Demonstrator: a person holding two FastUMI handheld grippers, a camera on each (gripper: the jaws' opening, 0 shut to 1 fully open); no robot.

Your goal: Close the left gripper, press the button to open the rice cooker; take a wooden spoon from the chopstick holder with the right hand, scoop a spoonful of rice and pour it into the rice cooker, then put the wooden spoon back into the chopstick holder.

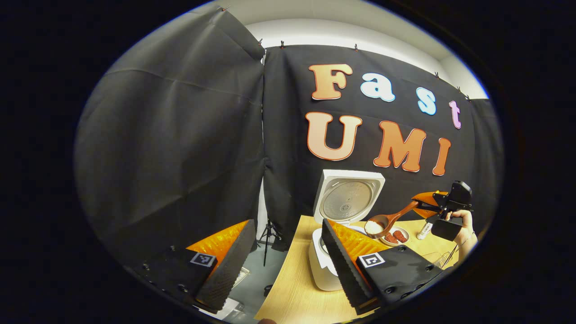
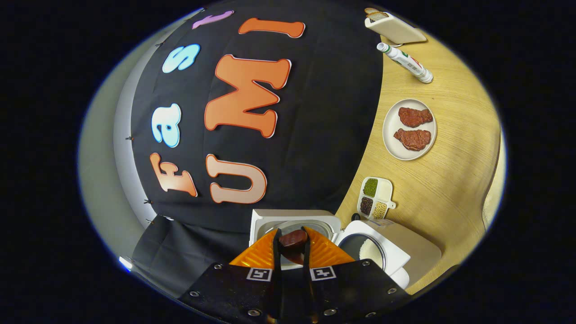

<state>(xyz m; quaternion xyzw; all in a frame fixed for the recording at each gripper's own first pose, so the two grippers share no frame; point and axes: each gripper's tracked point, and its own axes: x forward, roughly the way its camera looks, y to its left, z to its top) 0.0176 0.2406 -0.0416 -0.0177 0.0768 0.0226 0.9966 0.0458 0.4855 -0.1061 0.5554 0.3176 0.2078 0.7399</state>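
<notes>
The white rice cooker [image 1: 324,265] stands on the wooden table with its lid [image 1: 347,198] raised upright. My left gripper [image 1: 287,225] is open and holds nothing; its right finger covers part of the cooker. Farther right, a hand holds my right gripper [image 1: 425,204], which is shut on the handle of a wooden spoon [image 1: 390,219]. The spoon's bowl carries white rice [image 1: 373,227] just right of the cooker's opening. In the right gripper view, my right gripper [image 2: 291,235] clamps the spoon handle [image 2: 292,238], rolled sideways, above the open pot [image 2: 365,251], which has some rice inside.
A plate with two pieces of meat [image 2: 409,128], a small divided tray of beans [image 2: 375,198], a white bottle [image 2: 405,60] and a white toaster-like box [image 2: 395,28] stand on the table [image 2: 454,180]. A wire rack [image 1: 443,258] sits near the table's right edge.
</notes>
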